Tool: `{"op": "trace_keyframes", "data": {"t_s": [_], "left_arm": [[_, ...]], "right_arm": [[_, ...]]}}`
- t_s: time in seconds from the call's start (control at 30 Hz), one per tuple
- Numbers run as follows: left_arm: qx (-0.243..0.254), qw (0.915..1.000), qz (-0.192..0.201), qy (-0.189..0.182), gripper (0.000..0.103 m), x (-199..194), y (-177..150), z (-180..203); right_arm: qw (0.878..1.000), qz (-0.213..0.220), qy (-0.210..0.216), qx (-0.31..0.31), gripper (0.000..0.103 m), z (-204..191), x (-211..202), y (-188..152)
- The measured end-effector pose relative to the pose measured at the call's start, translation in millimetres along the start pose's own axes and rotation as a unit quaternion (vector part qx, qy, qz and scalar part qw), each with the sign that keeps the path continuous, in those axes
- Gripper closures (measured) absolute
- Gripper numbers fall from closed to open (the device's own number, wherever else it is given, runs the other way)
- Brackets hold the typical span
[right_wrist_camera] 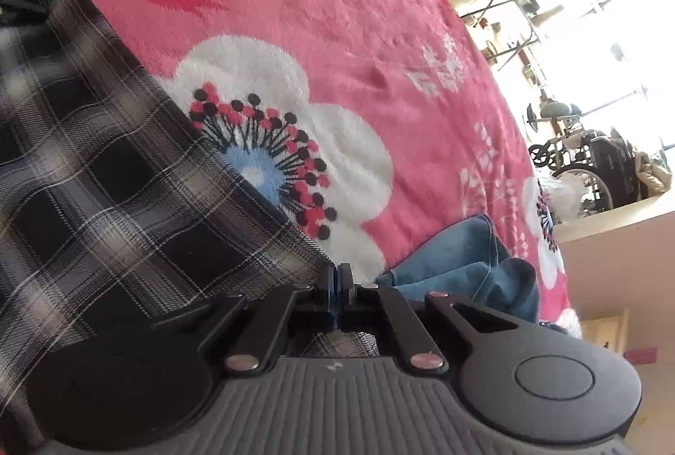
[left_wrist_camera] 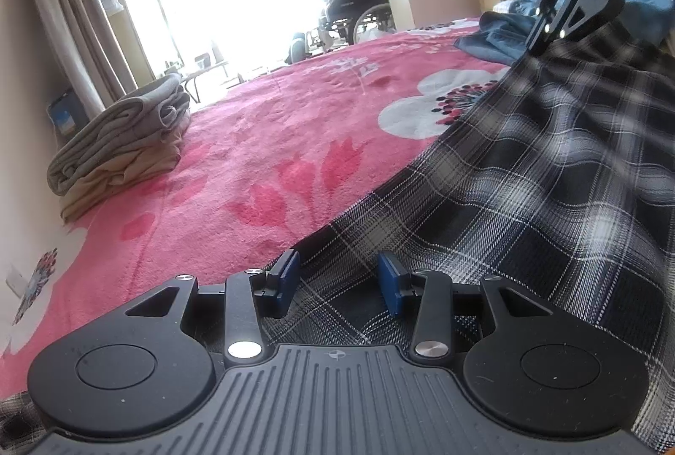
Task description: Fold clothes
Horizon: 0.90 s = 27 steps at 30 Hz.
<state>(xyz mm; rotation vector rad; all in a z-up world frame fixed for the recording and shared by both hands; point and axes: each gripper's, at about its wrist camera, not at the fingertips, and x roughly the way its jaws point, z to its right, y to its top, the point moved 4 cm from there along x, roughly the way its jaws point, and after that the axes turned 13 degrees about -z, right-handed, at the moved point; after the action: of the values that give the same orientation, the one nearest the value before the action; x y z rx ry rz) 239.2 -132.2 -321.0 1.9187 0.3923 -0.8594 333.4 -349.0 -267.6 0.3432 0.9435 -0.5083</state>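
A black, grey and white plaid garment (left_wrist_camera: 527, 181) lies spread over the right side of a pink flowered blanket (left_wrist_camera: 274, 126). My left gripper (left_wrist_camera: 341, 280) stands open at the garment's near edge. The cloth runs flat between its blue pads (left_wrist_camera: 291, 278), which are well apart. In the left wrist view my right gripper (left_wrist_camera: 538, 48) sits at the far corner, and the cloth rises up to its tip. In the right wrist view the right gripper (right_wrist_camera: 337, 278) is shut, its pads pressed together on the plaid garment's (right_wrist_camera: 105, 181) edge.
A folded stack of grey and beige clothes (left_wrist_camera: 122, 143) rests at the left by the wall. Blue denim clothing (left_wrist_camera: 493, 37) lies crumpled beyond the plaid garment, close to the right gripper (right_wrist_camera: 464, 265). A wheelchair (left_wrist_camera: 358, 12) stands off the bed by the bright window.
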Motion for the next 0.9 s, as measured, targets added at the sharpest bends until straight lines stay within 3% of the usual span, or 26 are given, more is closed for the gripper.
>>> {"op": "trace_keyframes", "data": {"t_s": [0.27,0.4,0.5,0.6,0.67,0.73,0.83,0.9], "left_arm": [[0.007,0.9999,0.001,0.008,0.062,0,0,2],[0.007,0.9999,0.0,0.008,0.062,0,0,2],[0.005,1.0,0.001,0.006,0.061,0,-1,1],[0.005,1.0,0.001,0.006,0.061,0,-1,0],[0.005,1.0,0.001,0.006,0.061,1,-1,0],[0.005,1.0,0.001,0.006,0.061,1,-1,0],[0.005,1.0,0.001,0.006,0.061,1,-1,0],[0.005,1.0,0.001,0.007,0.061,1,-1,0]], "right_arm": [[1.0,-0.004,-0.014,0.015,0.103,-5,28,1],[0.993,-0.019,-0.036,0.115,0.102,12,57,-7],[0.975,0.0,-0.042,0.22,0.103,39,49,-22],[0.949,0.022,-0.059,0.309,0.093,68,27,-46],[0.941,0.019,-0.071,0.33,0.086,82,13,-66],[0.944,0.007,-0.078,0.321,0.084,90,4,-82],[0.967,-0.027,-0.049,0.25,0.074,86,6,-96],[0.98,-0.056,-0.049,0.184,0.073,78,14,-99]]}}
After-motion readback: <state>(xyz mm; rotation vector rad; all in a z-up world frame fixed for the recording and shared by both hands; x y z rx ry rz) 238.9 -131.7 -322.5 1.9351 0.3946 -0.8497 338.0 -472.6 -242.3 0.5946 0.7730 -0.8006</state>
